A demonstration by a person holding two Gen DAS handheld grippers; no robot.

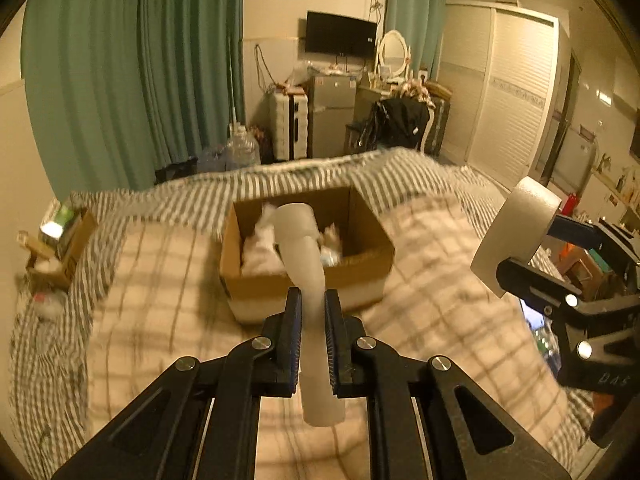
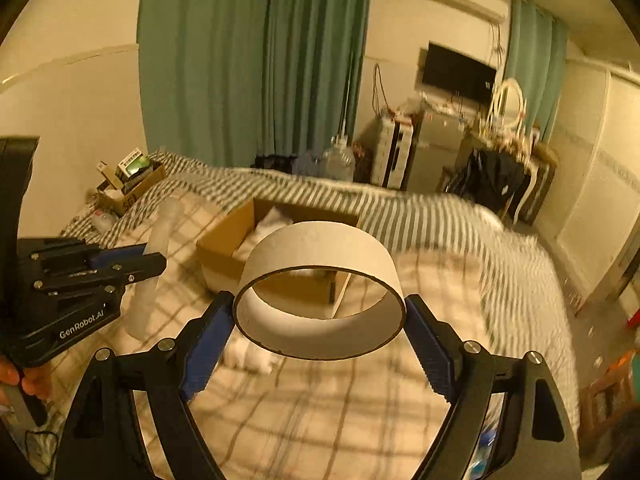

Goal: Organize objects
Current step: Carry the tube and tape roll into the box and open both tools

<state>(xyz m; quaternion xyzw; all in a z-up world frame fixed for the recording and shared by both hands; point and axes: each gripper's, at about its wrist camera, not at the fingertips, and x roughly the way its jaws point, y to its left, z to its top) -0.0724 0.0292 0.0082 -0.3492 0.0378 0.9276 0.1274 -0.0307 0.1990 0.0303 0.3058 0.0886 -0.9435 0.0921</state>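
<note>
A pale, frosted plastic tube (image 1: pixel 306 280) with a flared end sits clamped between the two fingers of the left gripper (image 1: pixel 313 316), its wide end pointing forward over an open cardboard box (image 1: pixel 362 270). In the right wrist view the same tube (image 2: pixel 154 264) stands roughly upright in that gripper (image 2: pixel 138 262), held above the checked blanket (image 2: pixel 320 400).

The right gripper (image 2: pixel 320 320) is spread wide and closed on a broad white cardboard ring (image 2: pixel 320 256), its blue-padded fingers (image 2: pixel 208 340) pressing on the ring's left and right outer walls; the ring's open bore faces the camera. From the left wrist view this ring (image 1: pixel 516 232) appears side-on at the right, held well apart from the tube and to the right of the box.

The box rests on the blanket (image 1: pixel 160 280) in the middle of the bed, ahead of both grippers. Inside it lie white, crumpled items (image 1: pixel 260 256); motion blur makes them hard to identify, possibly cloth or paper.

A striped bed cover (image 1: pixel 300 176) runs along the far side of the bed. Another cardboard box (image 2: pixel 132 190) holding packets sits at the bed's far left corner. Beyond are green curtains (image 1: pixel 132 72), a wall-mounted television (image 1: pixel 341 34) and a dressing table with an oval mirror (image 1: pixel 393 53).
</note>
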